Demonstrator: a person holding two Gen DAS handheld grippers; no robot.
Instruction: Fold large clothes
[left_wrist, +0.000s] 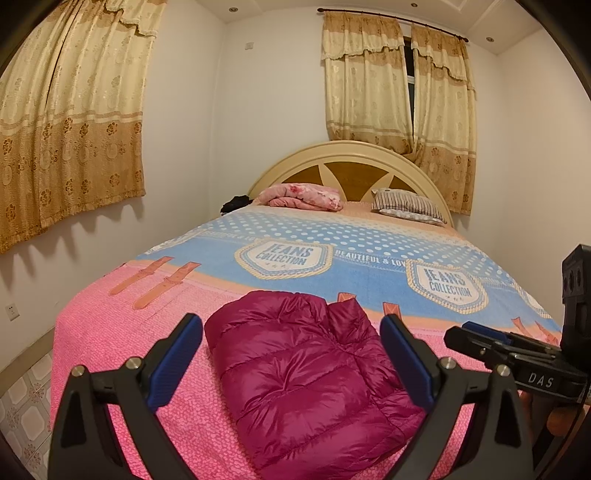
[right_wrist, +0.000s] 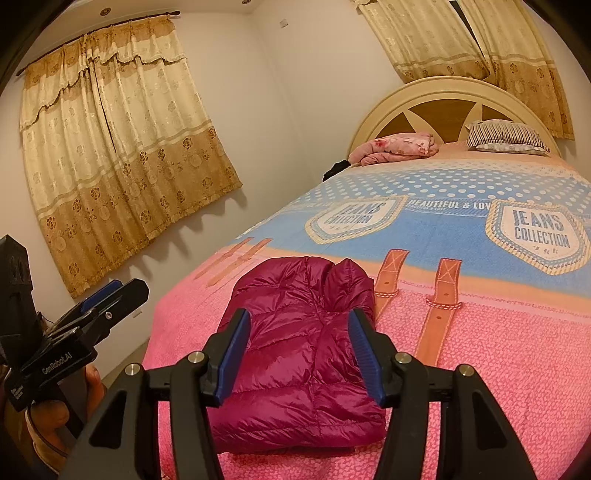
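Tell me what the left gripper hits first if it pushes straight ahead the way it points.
Probably the folded magenta down jacket on the bed: it lies between the open left gripper fingers, though depth is unclear.
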